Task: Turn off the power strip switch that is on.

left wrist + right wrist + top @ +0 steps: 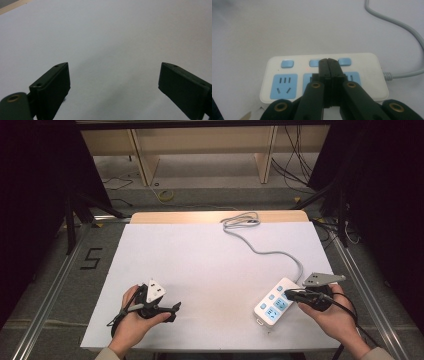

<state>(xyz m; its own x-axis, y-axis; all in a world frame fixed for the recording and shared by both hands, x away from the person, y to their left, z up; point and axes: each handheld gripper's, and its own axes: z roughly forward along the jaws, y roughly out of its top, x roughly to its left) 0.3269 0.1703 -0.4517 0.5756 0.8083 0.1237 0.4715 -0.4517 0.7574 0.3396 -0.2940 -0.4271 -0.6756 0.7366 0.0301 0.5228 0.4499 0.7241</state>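
Note:
A white power strip (272, 306) with blue sockets and blue switch buttons lies near the table's front right; the right gripper view shows the power strip (287, 75) close up. My right gripper (288, 294) is shut, with its joined tips over the middle blue button (314, 63); whether they touch it I cannot tell. In that view the right gripper (328, 61) has both jaws pressed together and empty. A small red light (307, 69) glows beside that button. My left gripper (175, 310) rests at the front left, and in its own view the left gripper (113, 75) is open over bare white surface.
The strip's grey cable (260, 251) runs back to a coil at the far edge. The white sheet (200, 260) covers the wooden table (215, 216). Metal frame rails (370, 295) flank both sides, and loose wires lie on the floor beyond.

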